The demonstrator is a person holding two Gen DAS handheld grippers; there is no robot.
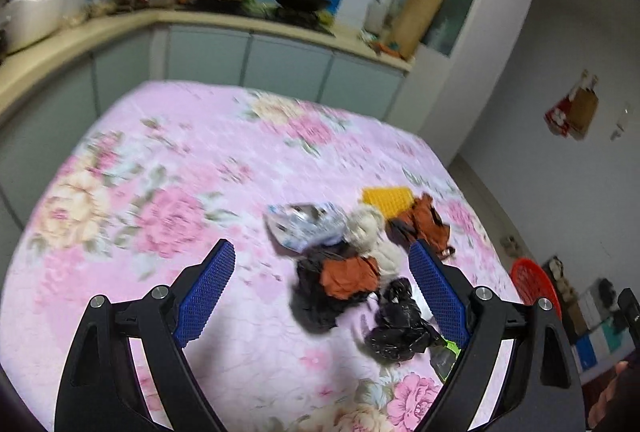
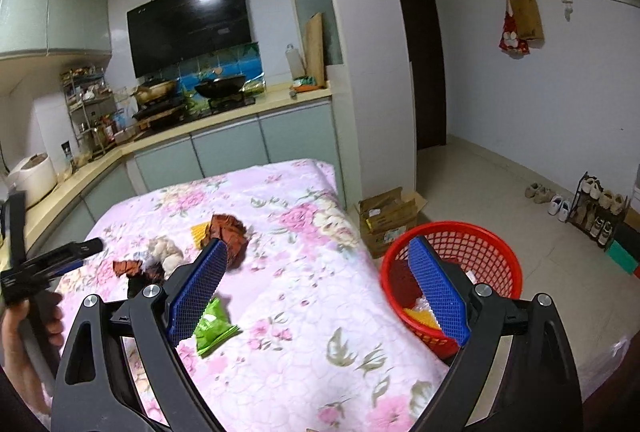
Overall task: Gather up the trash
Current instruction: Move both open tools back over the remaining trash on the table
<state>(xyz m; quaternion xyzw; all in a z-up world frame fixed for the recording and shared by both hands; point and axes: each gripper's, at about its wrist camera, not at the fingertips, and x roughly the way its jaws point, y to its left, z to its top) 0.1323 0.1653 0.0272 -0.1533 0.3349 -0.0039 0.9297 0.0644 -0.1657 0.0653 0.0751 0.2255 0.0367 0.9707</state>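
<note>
A pile of trash lies on the pink floral table cloth [image 1: 160,160]: a silver-blue wrapper [image 1: 304,228], crumpled beige paper [image 1: 368,228], an orange wrapper [image 1: 350,276], black plastic bags [image 1: 400,328], a brown wrapper [image 1: 424,224] and a yellow piece [image 1: 386,202]. My left gripper [image 1: 322,252] hovers open just before the pile, nothing between its fingers. My right gripper [image 2: 318,246] is open and empty over the table's right part. A green wrapper [image 2: 214,328] lies under its left finger. A red basket [image 2: 452,272] stands beside the table, some trash inside.
A kitchen counter [image 2: 224,112] with a wok and pots runs behind the table. An open cardboard box [image 2: 388,216] sits on the floor by the basket. A shoe rack [image 2: 596,208] stands at the right wall. A hand [image 2: 24,332] holds the left gripper [image 2: 60,260].
</note>
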